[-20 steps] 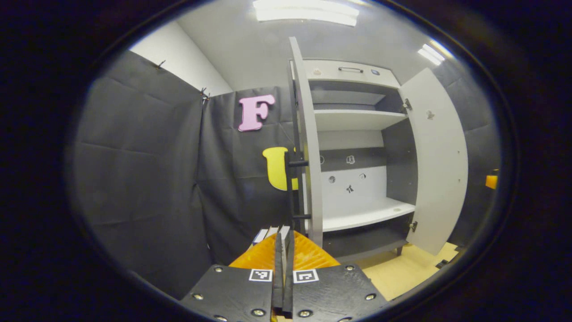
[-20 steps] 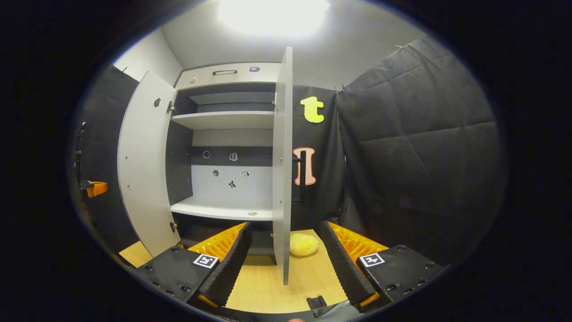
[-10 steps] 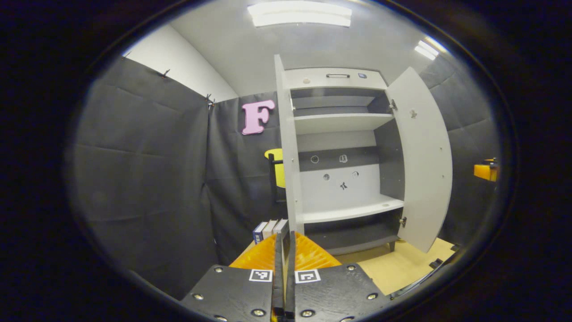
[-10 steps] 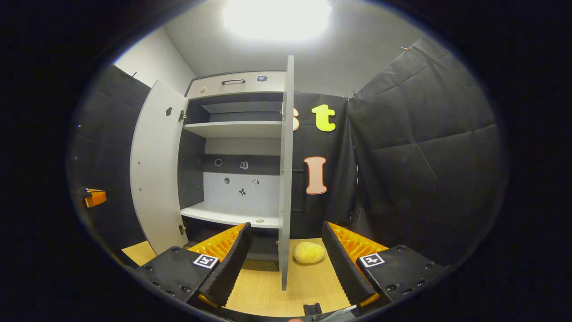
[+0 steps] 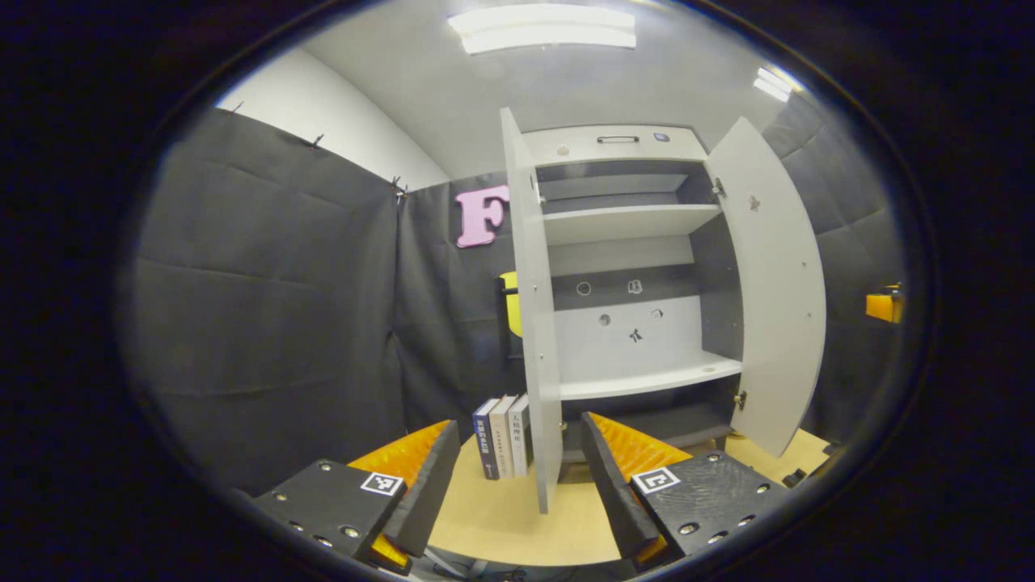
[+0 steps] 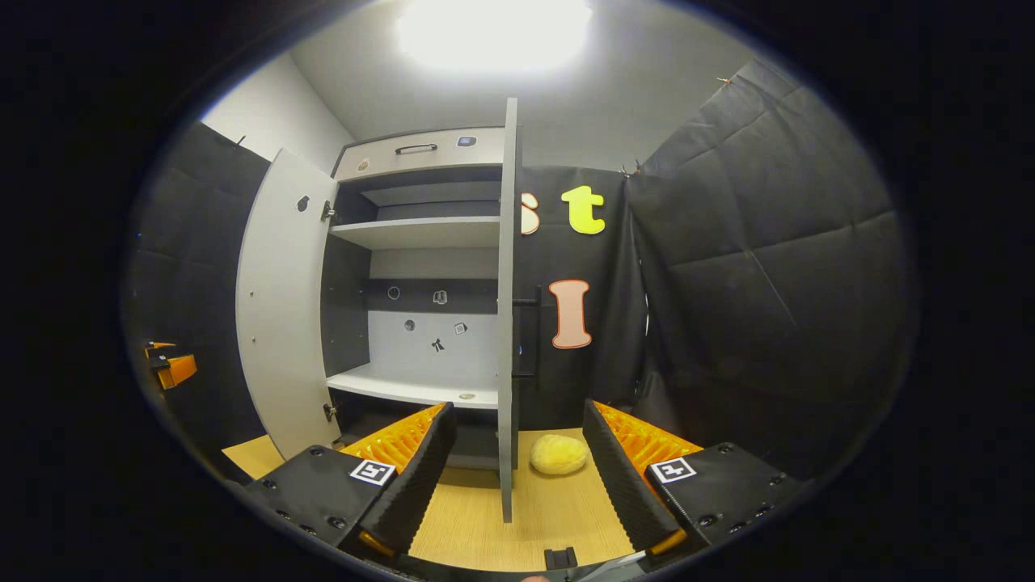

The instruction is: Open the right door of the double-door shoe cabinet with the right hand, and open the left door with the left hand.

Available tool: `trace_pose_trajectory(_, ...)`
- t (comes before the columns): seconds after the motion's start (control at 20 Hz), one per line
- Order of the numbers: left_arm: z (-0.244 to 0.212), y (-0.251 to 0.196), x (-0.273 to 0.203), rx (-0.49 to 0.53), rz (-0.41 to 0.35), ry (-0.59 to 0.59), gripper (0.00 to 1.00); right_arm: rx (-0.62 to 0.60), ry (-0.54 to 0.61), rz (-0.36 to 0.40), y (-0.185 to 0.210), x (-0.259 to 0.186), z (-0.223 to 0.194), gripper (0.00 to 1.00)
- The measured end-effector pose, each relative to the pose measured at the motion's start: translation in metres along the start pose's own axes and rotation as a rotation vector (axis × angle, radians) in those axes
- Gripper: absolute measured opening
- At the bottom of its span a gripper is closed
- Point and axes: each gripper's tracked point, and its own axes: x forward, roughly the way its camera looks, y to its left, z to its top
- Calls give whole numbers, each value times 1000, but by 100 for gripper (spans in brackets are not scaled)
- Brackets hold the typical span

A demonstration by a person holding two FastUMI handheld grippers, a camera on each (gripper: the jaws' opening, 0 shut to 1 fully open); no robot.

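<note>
Three books (image 5: pixel 503 436) on wooden floor (image 5: pixel 501 517), black cloth walls (image 5: pixel 267 307) (quilted)

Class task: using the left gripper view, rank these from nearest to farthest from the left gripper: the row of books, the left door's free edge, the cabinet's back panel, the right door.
1. Left door: its free edge stands between the open left gripper fingers.
2. Books: just behind, left of that door.
3. Right door: swung open, off to the right.
4. Back panel: deepest, inside the cabinet.

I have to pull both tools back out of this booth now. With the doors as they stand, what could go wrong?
1. The left door stands edge-on between the open left tool; a sideways pull could knock it.
2. The right door lies likewise between the open right tool.
3. The books and yellow object sit close by and could be bumped.
</note>
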Motion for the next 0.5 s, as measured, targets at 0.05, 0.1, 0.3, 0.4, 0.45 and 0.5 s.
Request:
trace_pose_trajectory(0.05,2,0,-1,1,6,-6,87,0,-5,0,-1,0,1,99)
trace_pose_trajectory(0.1,3,1,-1,2,10,-8,88,1,-11,-1,-2,-1,3,98)
trace_pose_trajectory(0.3,4,5,-3,12,24,-8,87,-2,-23,1,-3,0,7,94)
trace_pose_trajectory(0.4,6,7,-5,22,29,-15,87,-9,-23,0,-2,0,6,98)
trace_pose_trajectory(0.45,7,7,-7,26,31,-18,87,-11,-22,0,-1,0,6,98)
trace_pose_trajectory(0.5,8,8,-8,30,33,-20,87,-10,-21,1,0,0,5,98)
